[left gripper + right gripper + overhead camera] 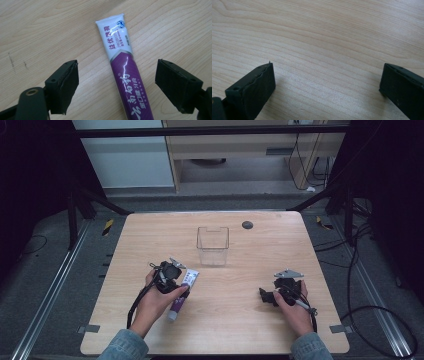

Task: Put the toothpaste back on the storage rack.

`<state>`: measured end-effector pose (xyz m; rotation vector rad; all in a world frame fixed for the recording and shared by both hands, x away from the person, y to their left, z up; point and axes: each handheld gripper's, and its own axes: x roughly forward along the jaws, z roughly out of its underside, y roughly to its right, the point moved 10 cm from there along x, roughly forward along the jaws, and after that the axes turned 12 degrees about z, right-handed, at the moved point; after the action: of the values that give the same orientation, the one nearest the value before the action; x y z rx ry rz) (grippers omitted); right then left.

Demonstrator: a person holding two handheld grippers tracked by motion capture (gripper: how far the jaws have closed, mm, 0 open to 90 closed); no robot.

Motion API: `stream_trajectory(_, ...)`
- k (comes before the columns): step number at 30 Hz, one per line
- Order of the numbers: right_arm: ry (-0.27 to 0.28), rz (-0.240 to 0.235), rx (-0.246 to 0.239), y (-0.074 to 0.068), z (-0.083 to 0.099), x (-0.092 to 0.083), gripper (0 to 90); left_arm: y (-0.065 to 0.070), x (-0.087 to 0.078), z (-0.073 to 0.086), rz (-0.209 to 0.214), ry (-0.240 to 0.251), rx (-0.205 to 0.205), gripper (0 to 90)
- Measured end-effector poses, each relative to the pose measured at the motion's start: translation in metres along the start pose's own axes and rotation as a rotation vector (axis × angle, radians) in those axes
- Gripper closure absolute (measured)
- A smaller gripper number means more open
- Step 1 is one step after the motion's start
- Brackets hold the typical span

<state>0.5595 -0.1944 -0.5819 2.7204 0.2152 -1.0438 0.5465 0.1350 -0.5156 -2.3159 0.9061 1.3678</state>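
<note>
A purple and white toothpaste tube [182, 292] lies flat on the wooden table [215, 330], white crimped end pointing away from the person. My left gripper [176, 281] hovers over it. In the left gripper view the tube [123, 75] runs up between the two black jaws with a gap on each side, so the left gripper [116, 77] is open around it, pads not touching. My right gripper [266, 296] rests at the table's right side. Its jaws stand wide apart over bare wood in the right gripper view, and the right gripper [327, 77] is open and empty.
A clear plastic box [213, 245] stands upright beyond the tube, near the table's middle. A small dark round disc [247, 224] sits at the far edge. Cables trail on the floor to the right of the table.
</note>
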Motion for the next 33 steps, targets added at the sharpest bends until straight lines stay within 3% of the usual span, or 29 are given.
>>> stream_trajectory(5, 0.000, 0.000, 0.000, 0.000, 0.000, 0.000, 0.4, 0.000, 0.007, -0.006, 0.016, -0.015, -0.015, 18.9)
stream_trajectory(16, 0.000, 0.000, 0.001, 0.000, 0.000, 0.000, 0.4, 0.007, 0.015, -0.015, 0.018, -0.046, -0.007, 21.4)
stream_trajectory(26, -0.001, 0.000, 0.001, 0.000, 0.000, 0.000, 0.4, 0.007, 0.020, -0.017, 0.035, -0.052, -0.018, 37.3)
stream_trajectory(33, 0.001, 0.000, 0.000, 0.000, 0.000, 0.000, 0.4, 0.005, 0.026, -0.016, 0.031, -0.067, -0.026, 40.9)
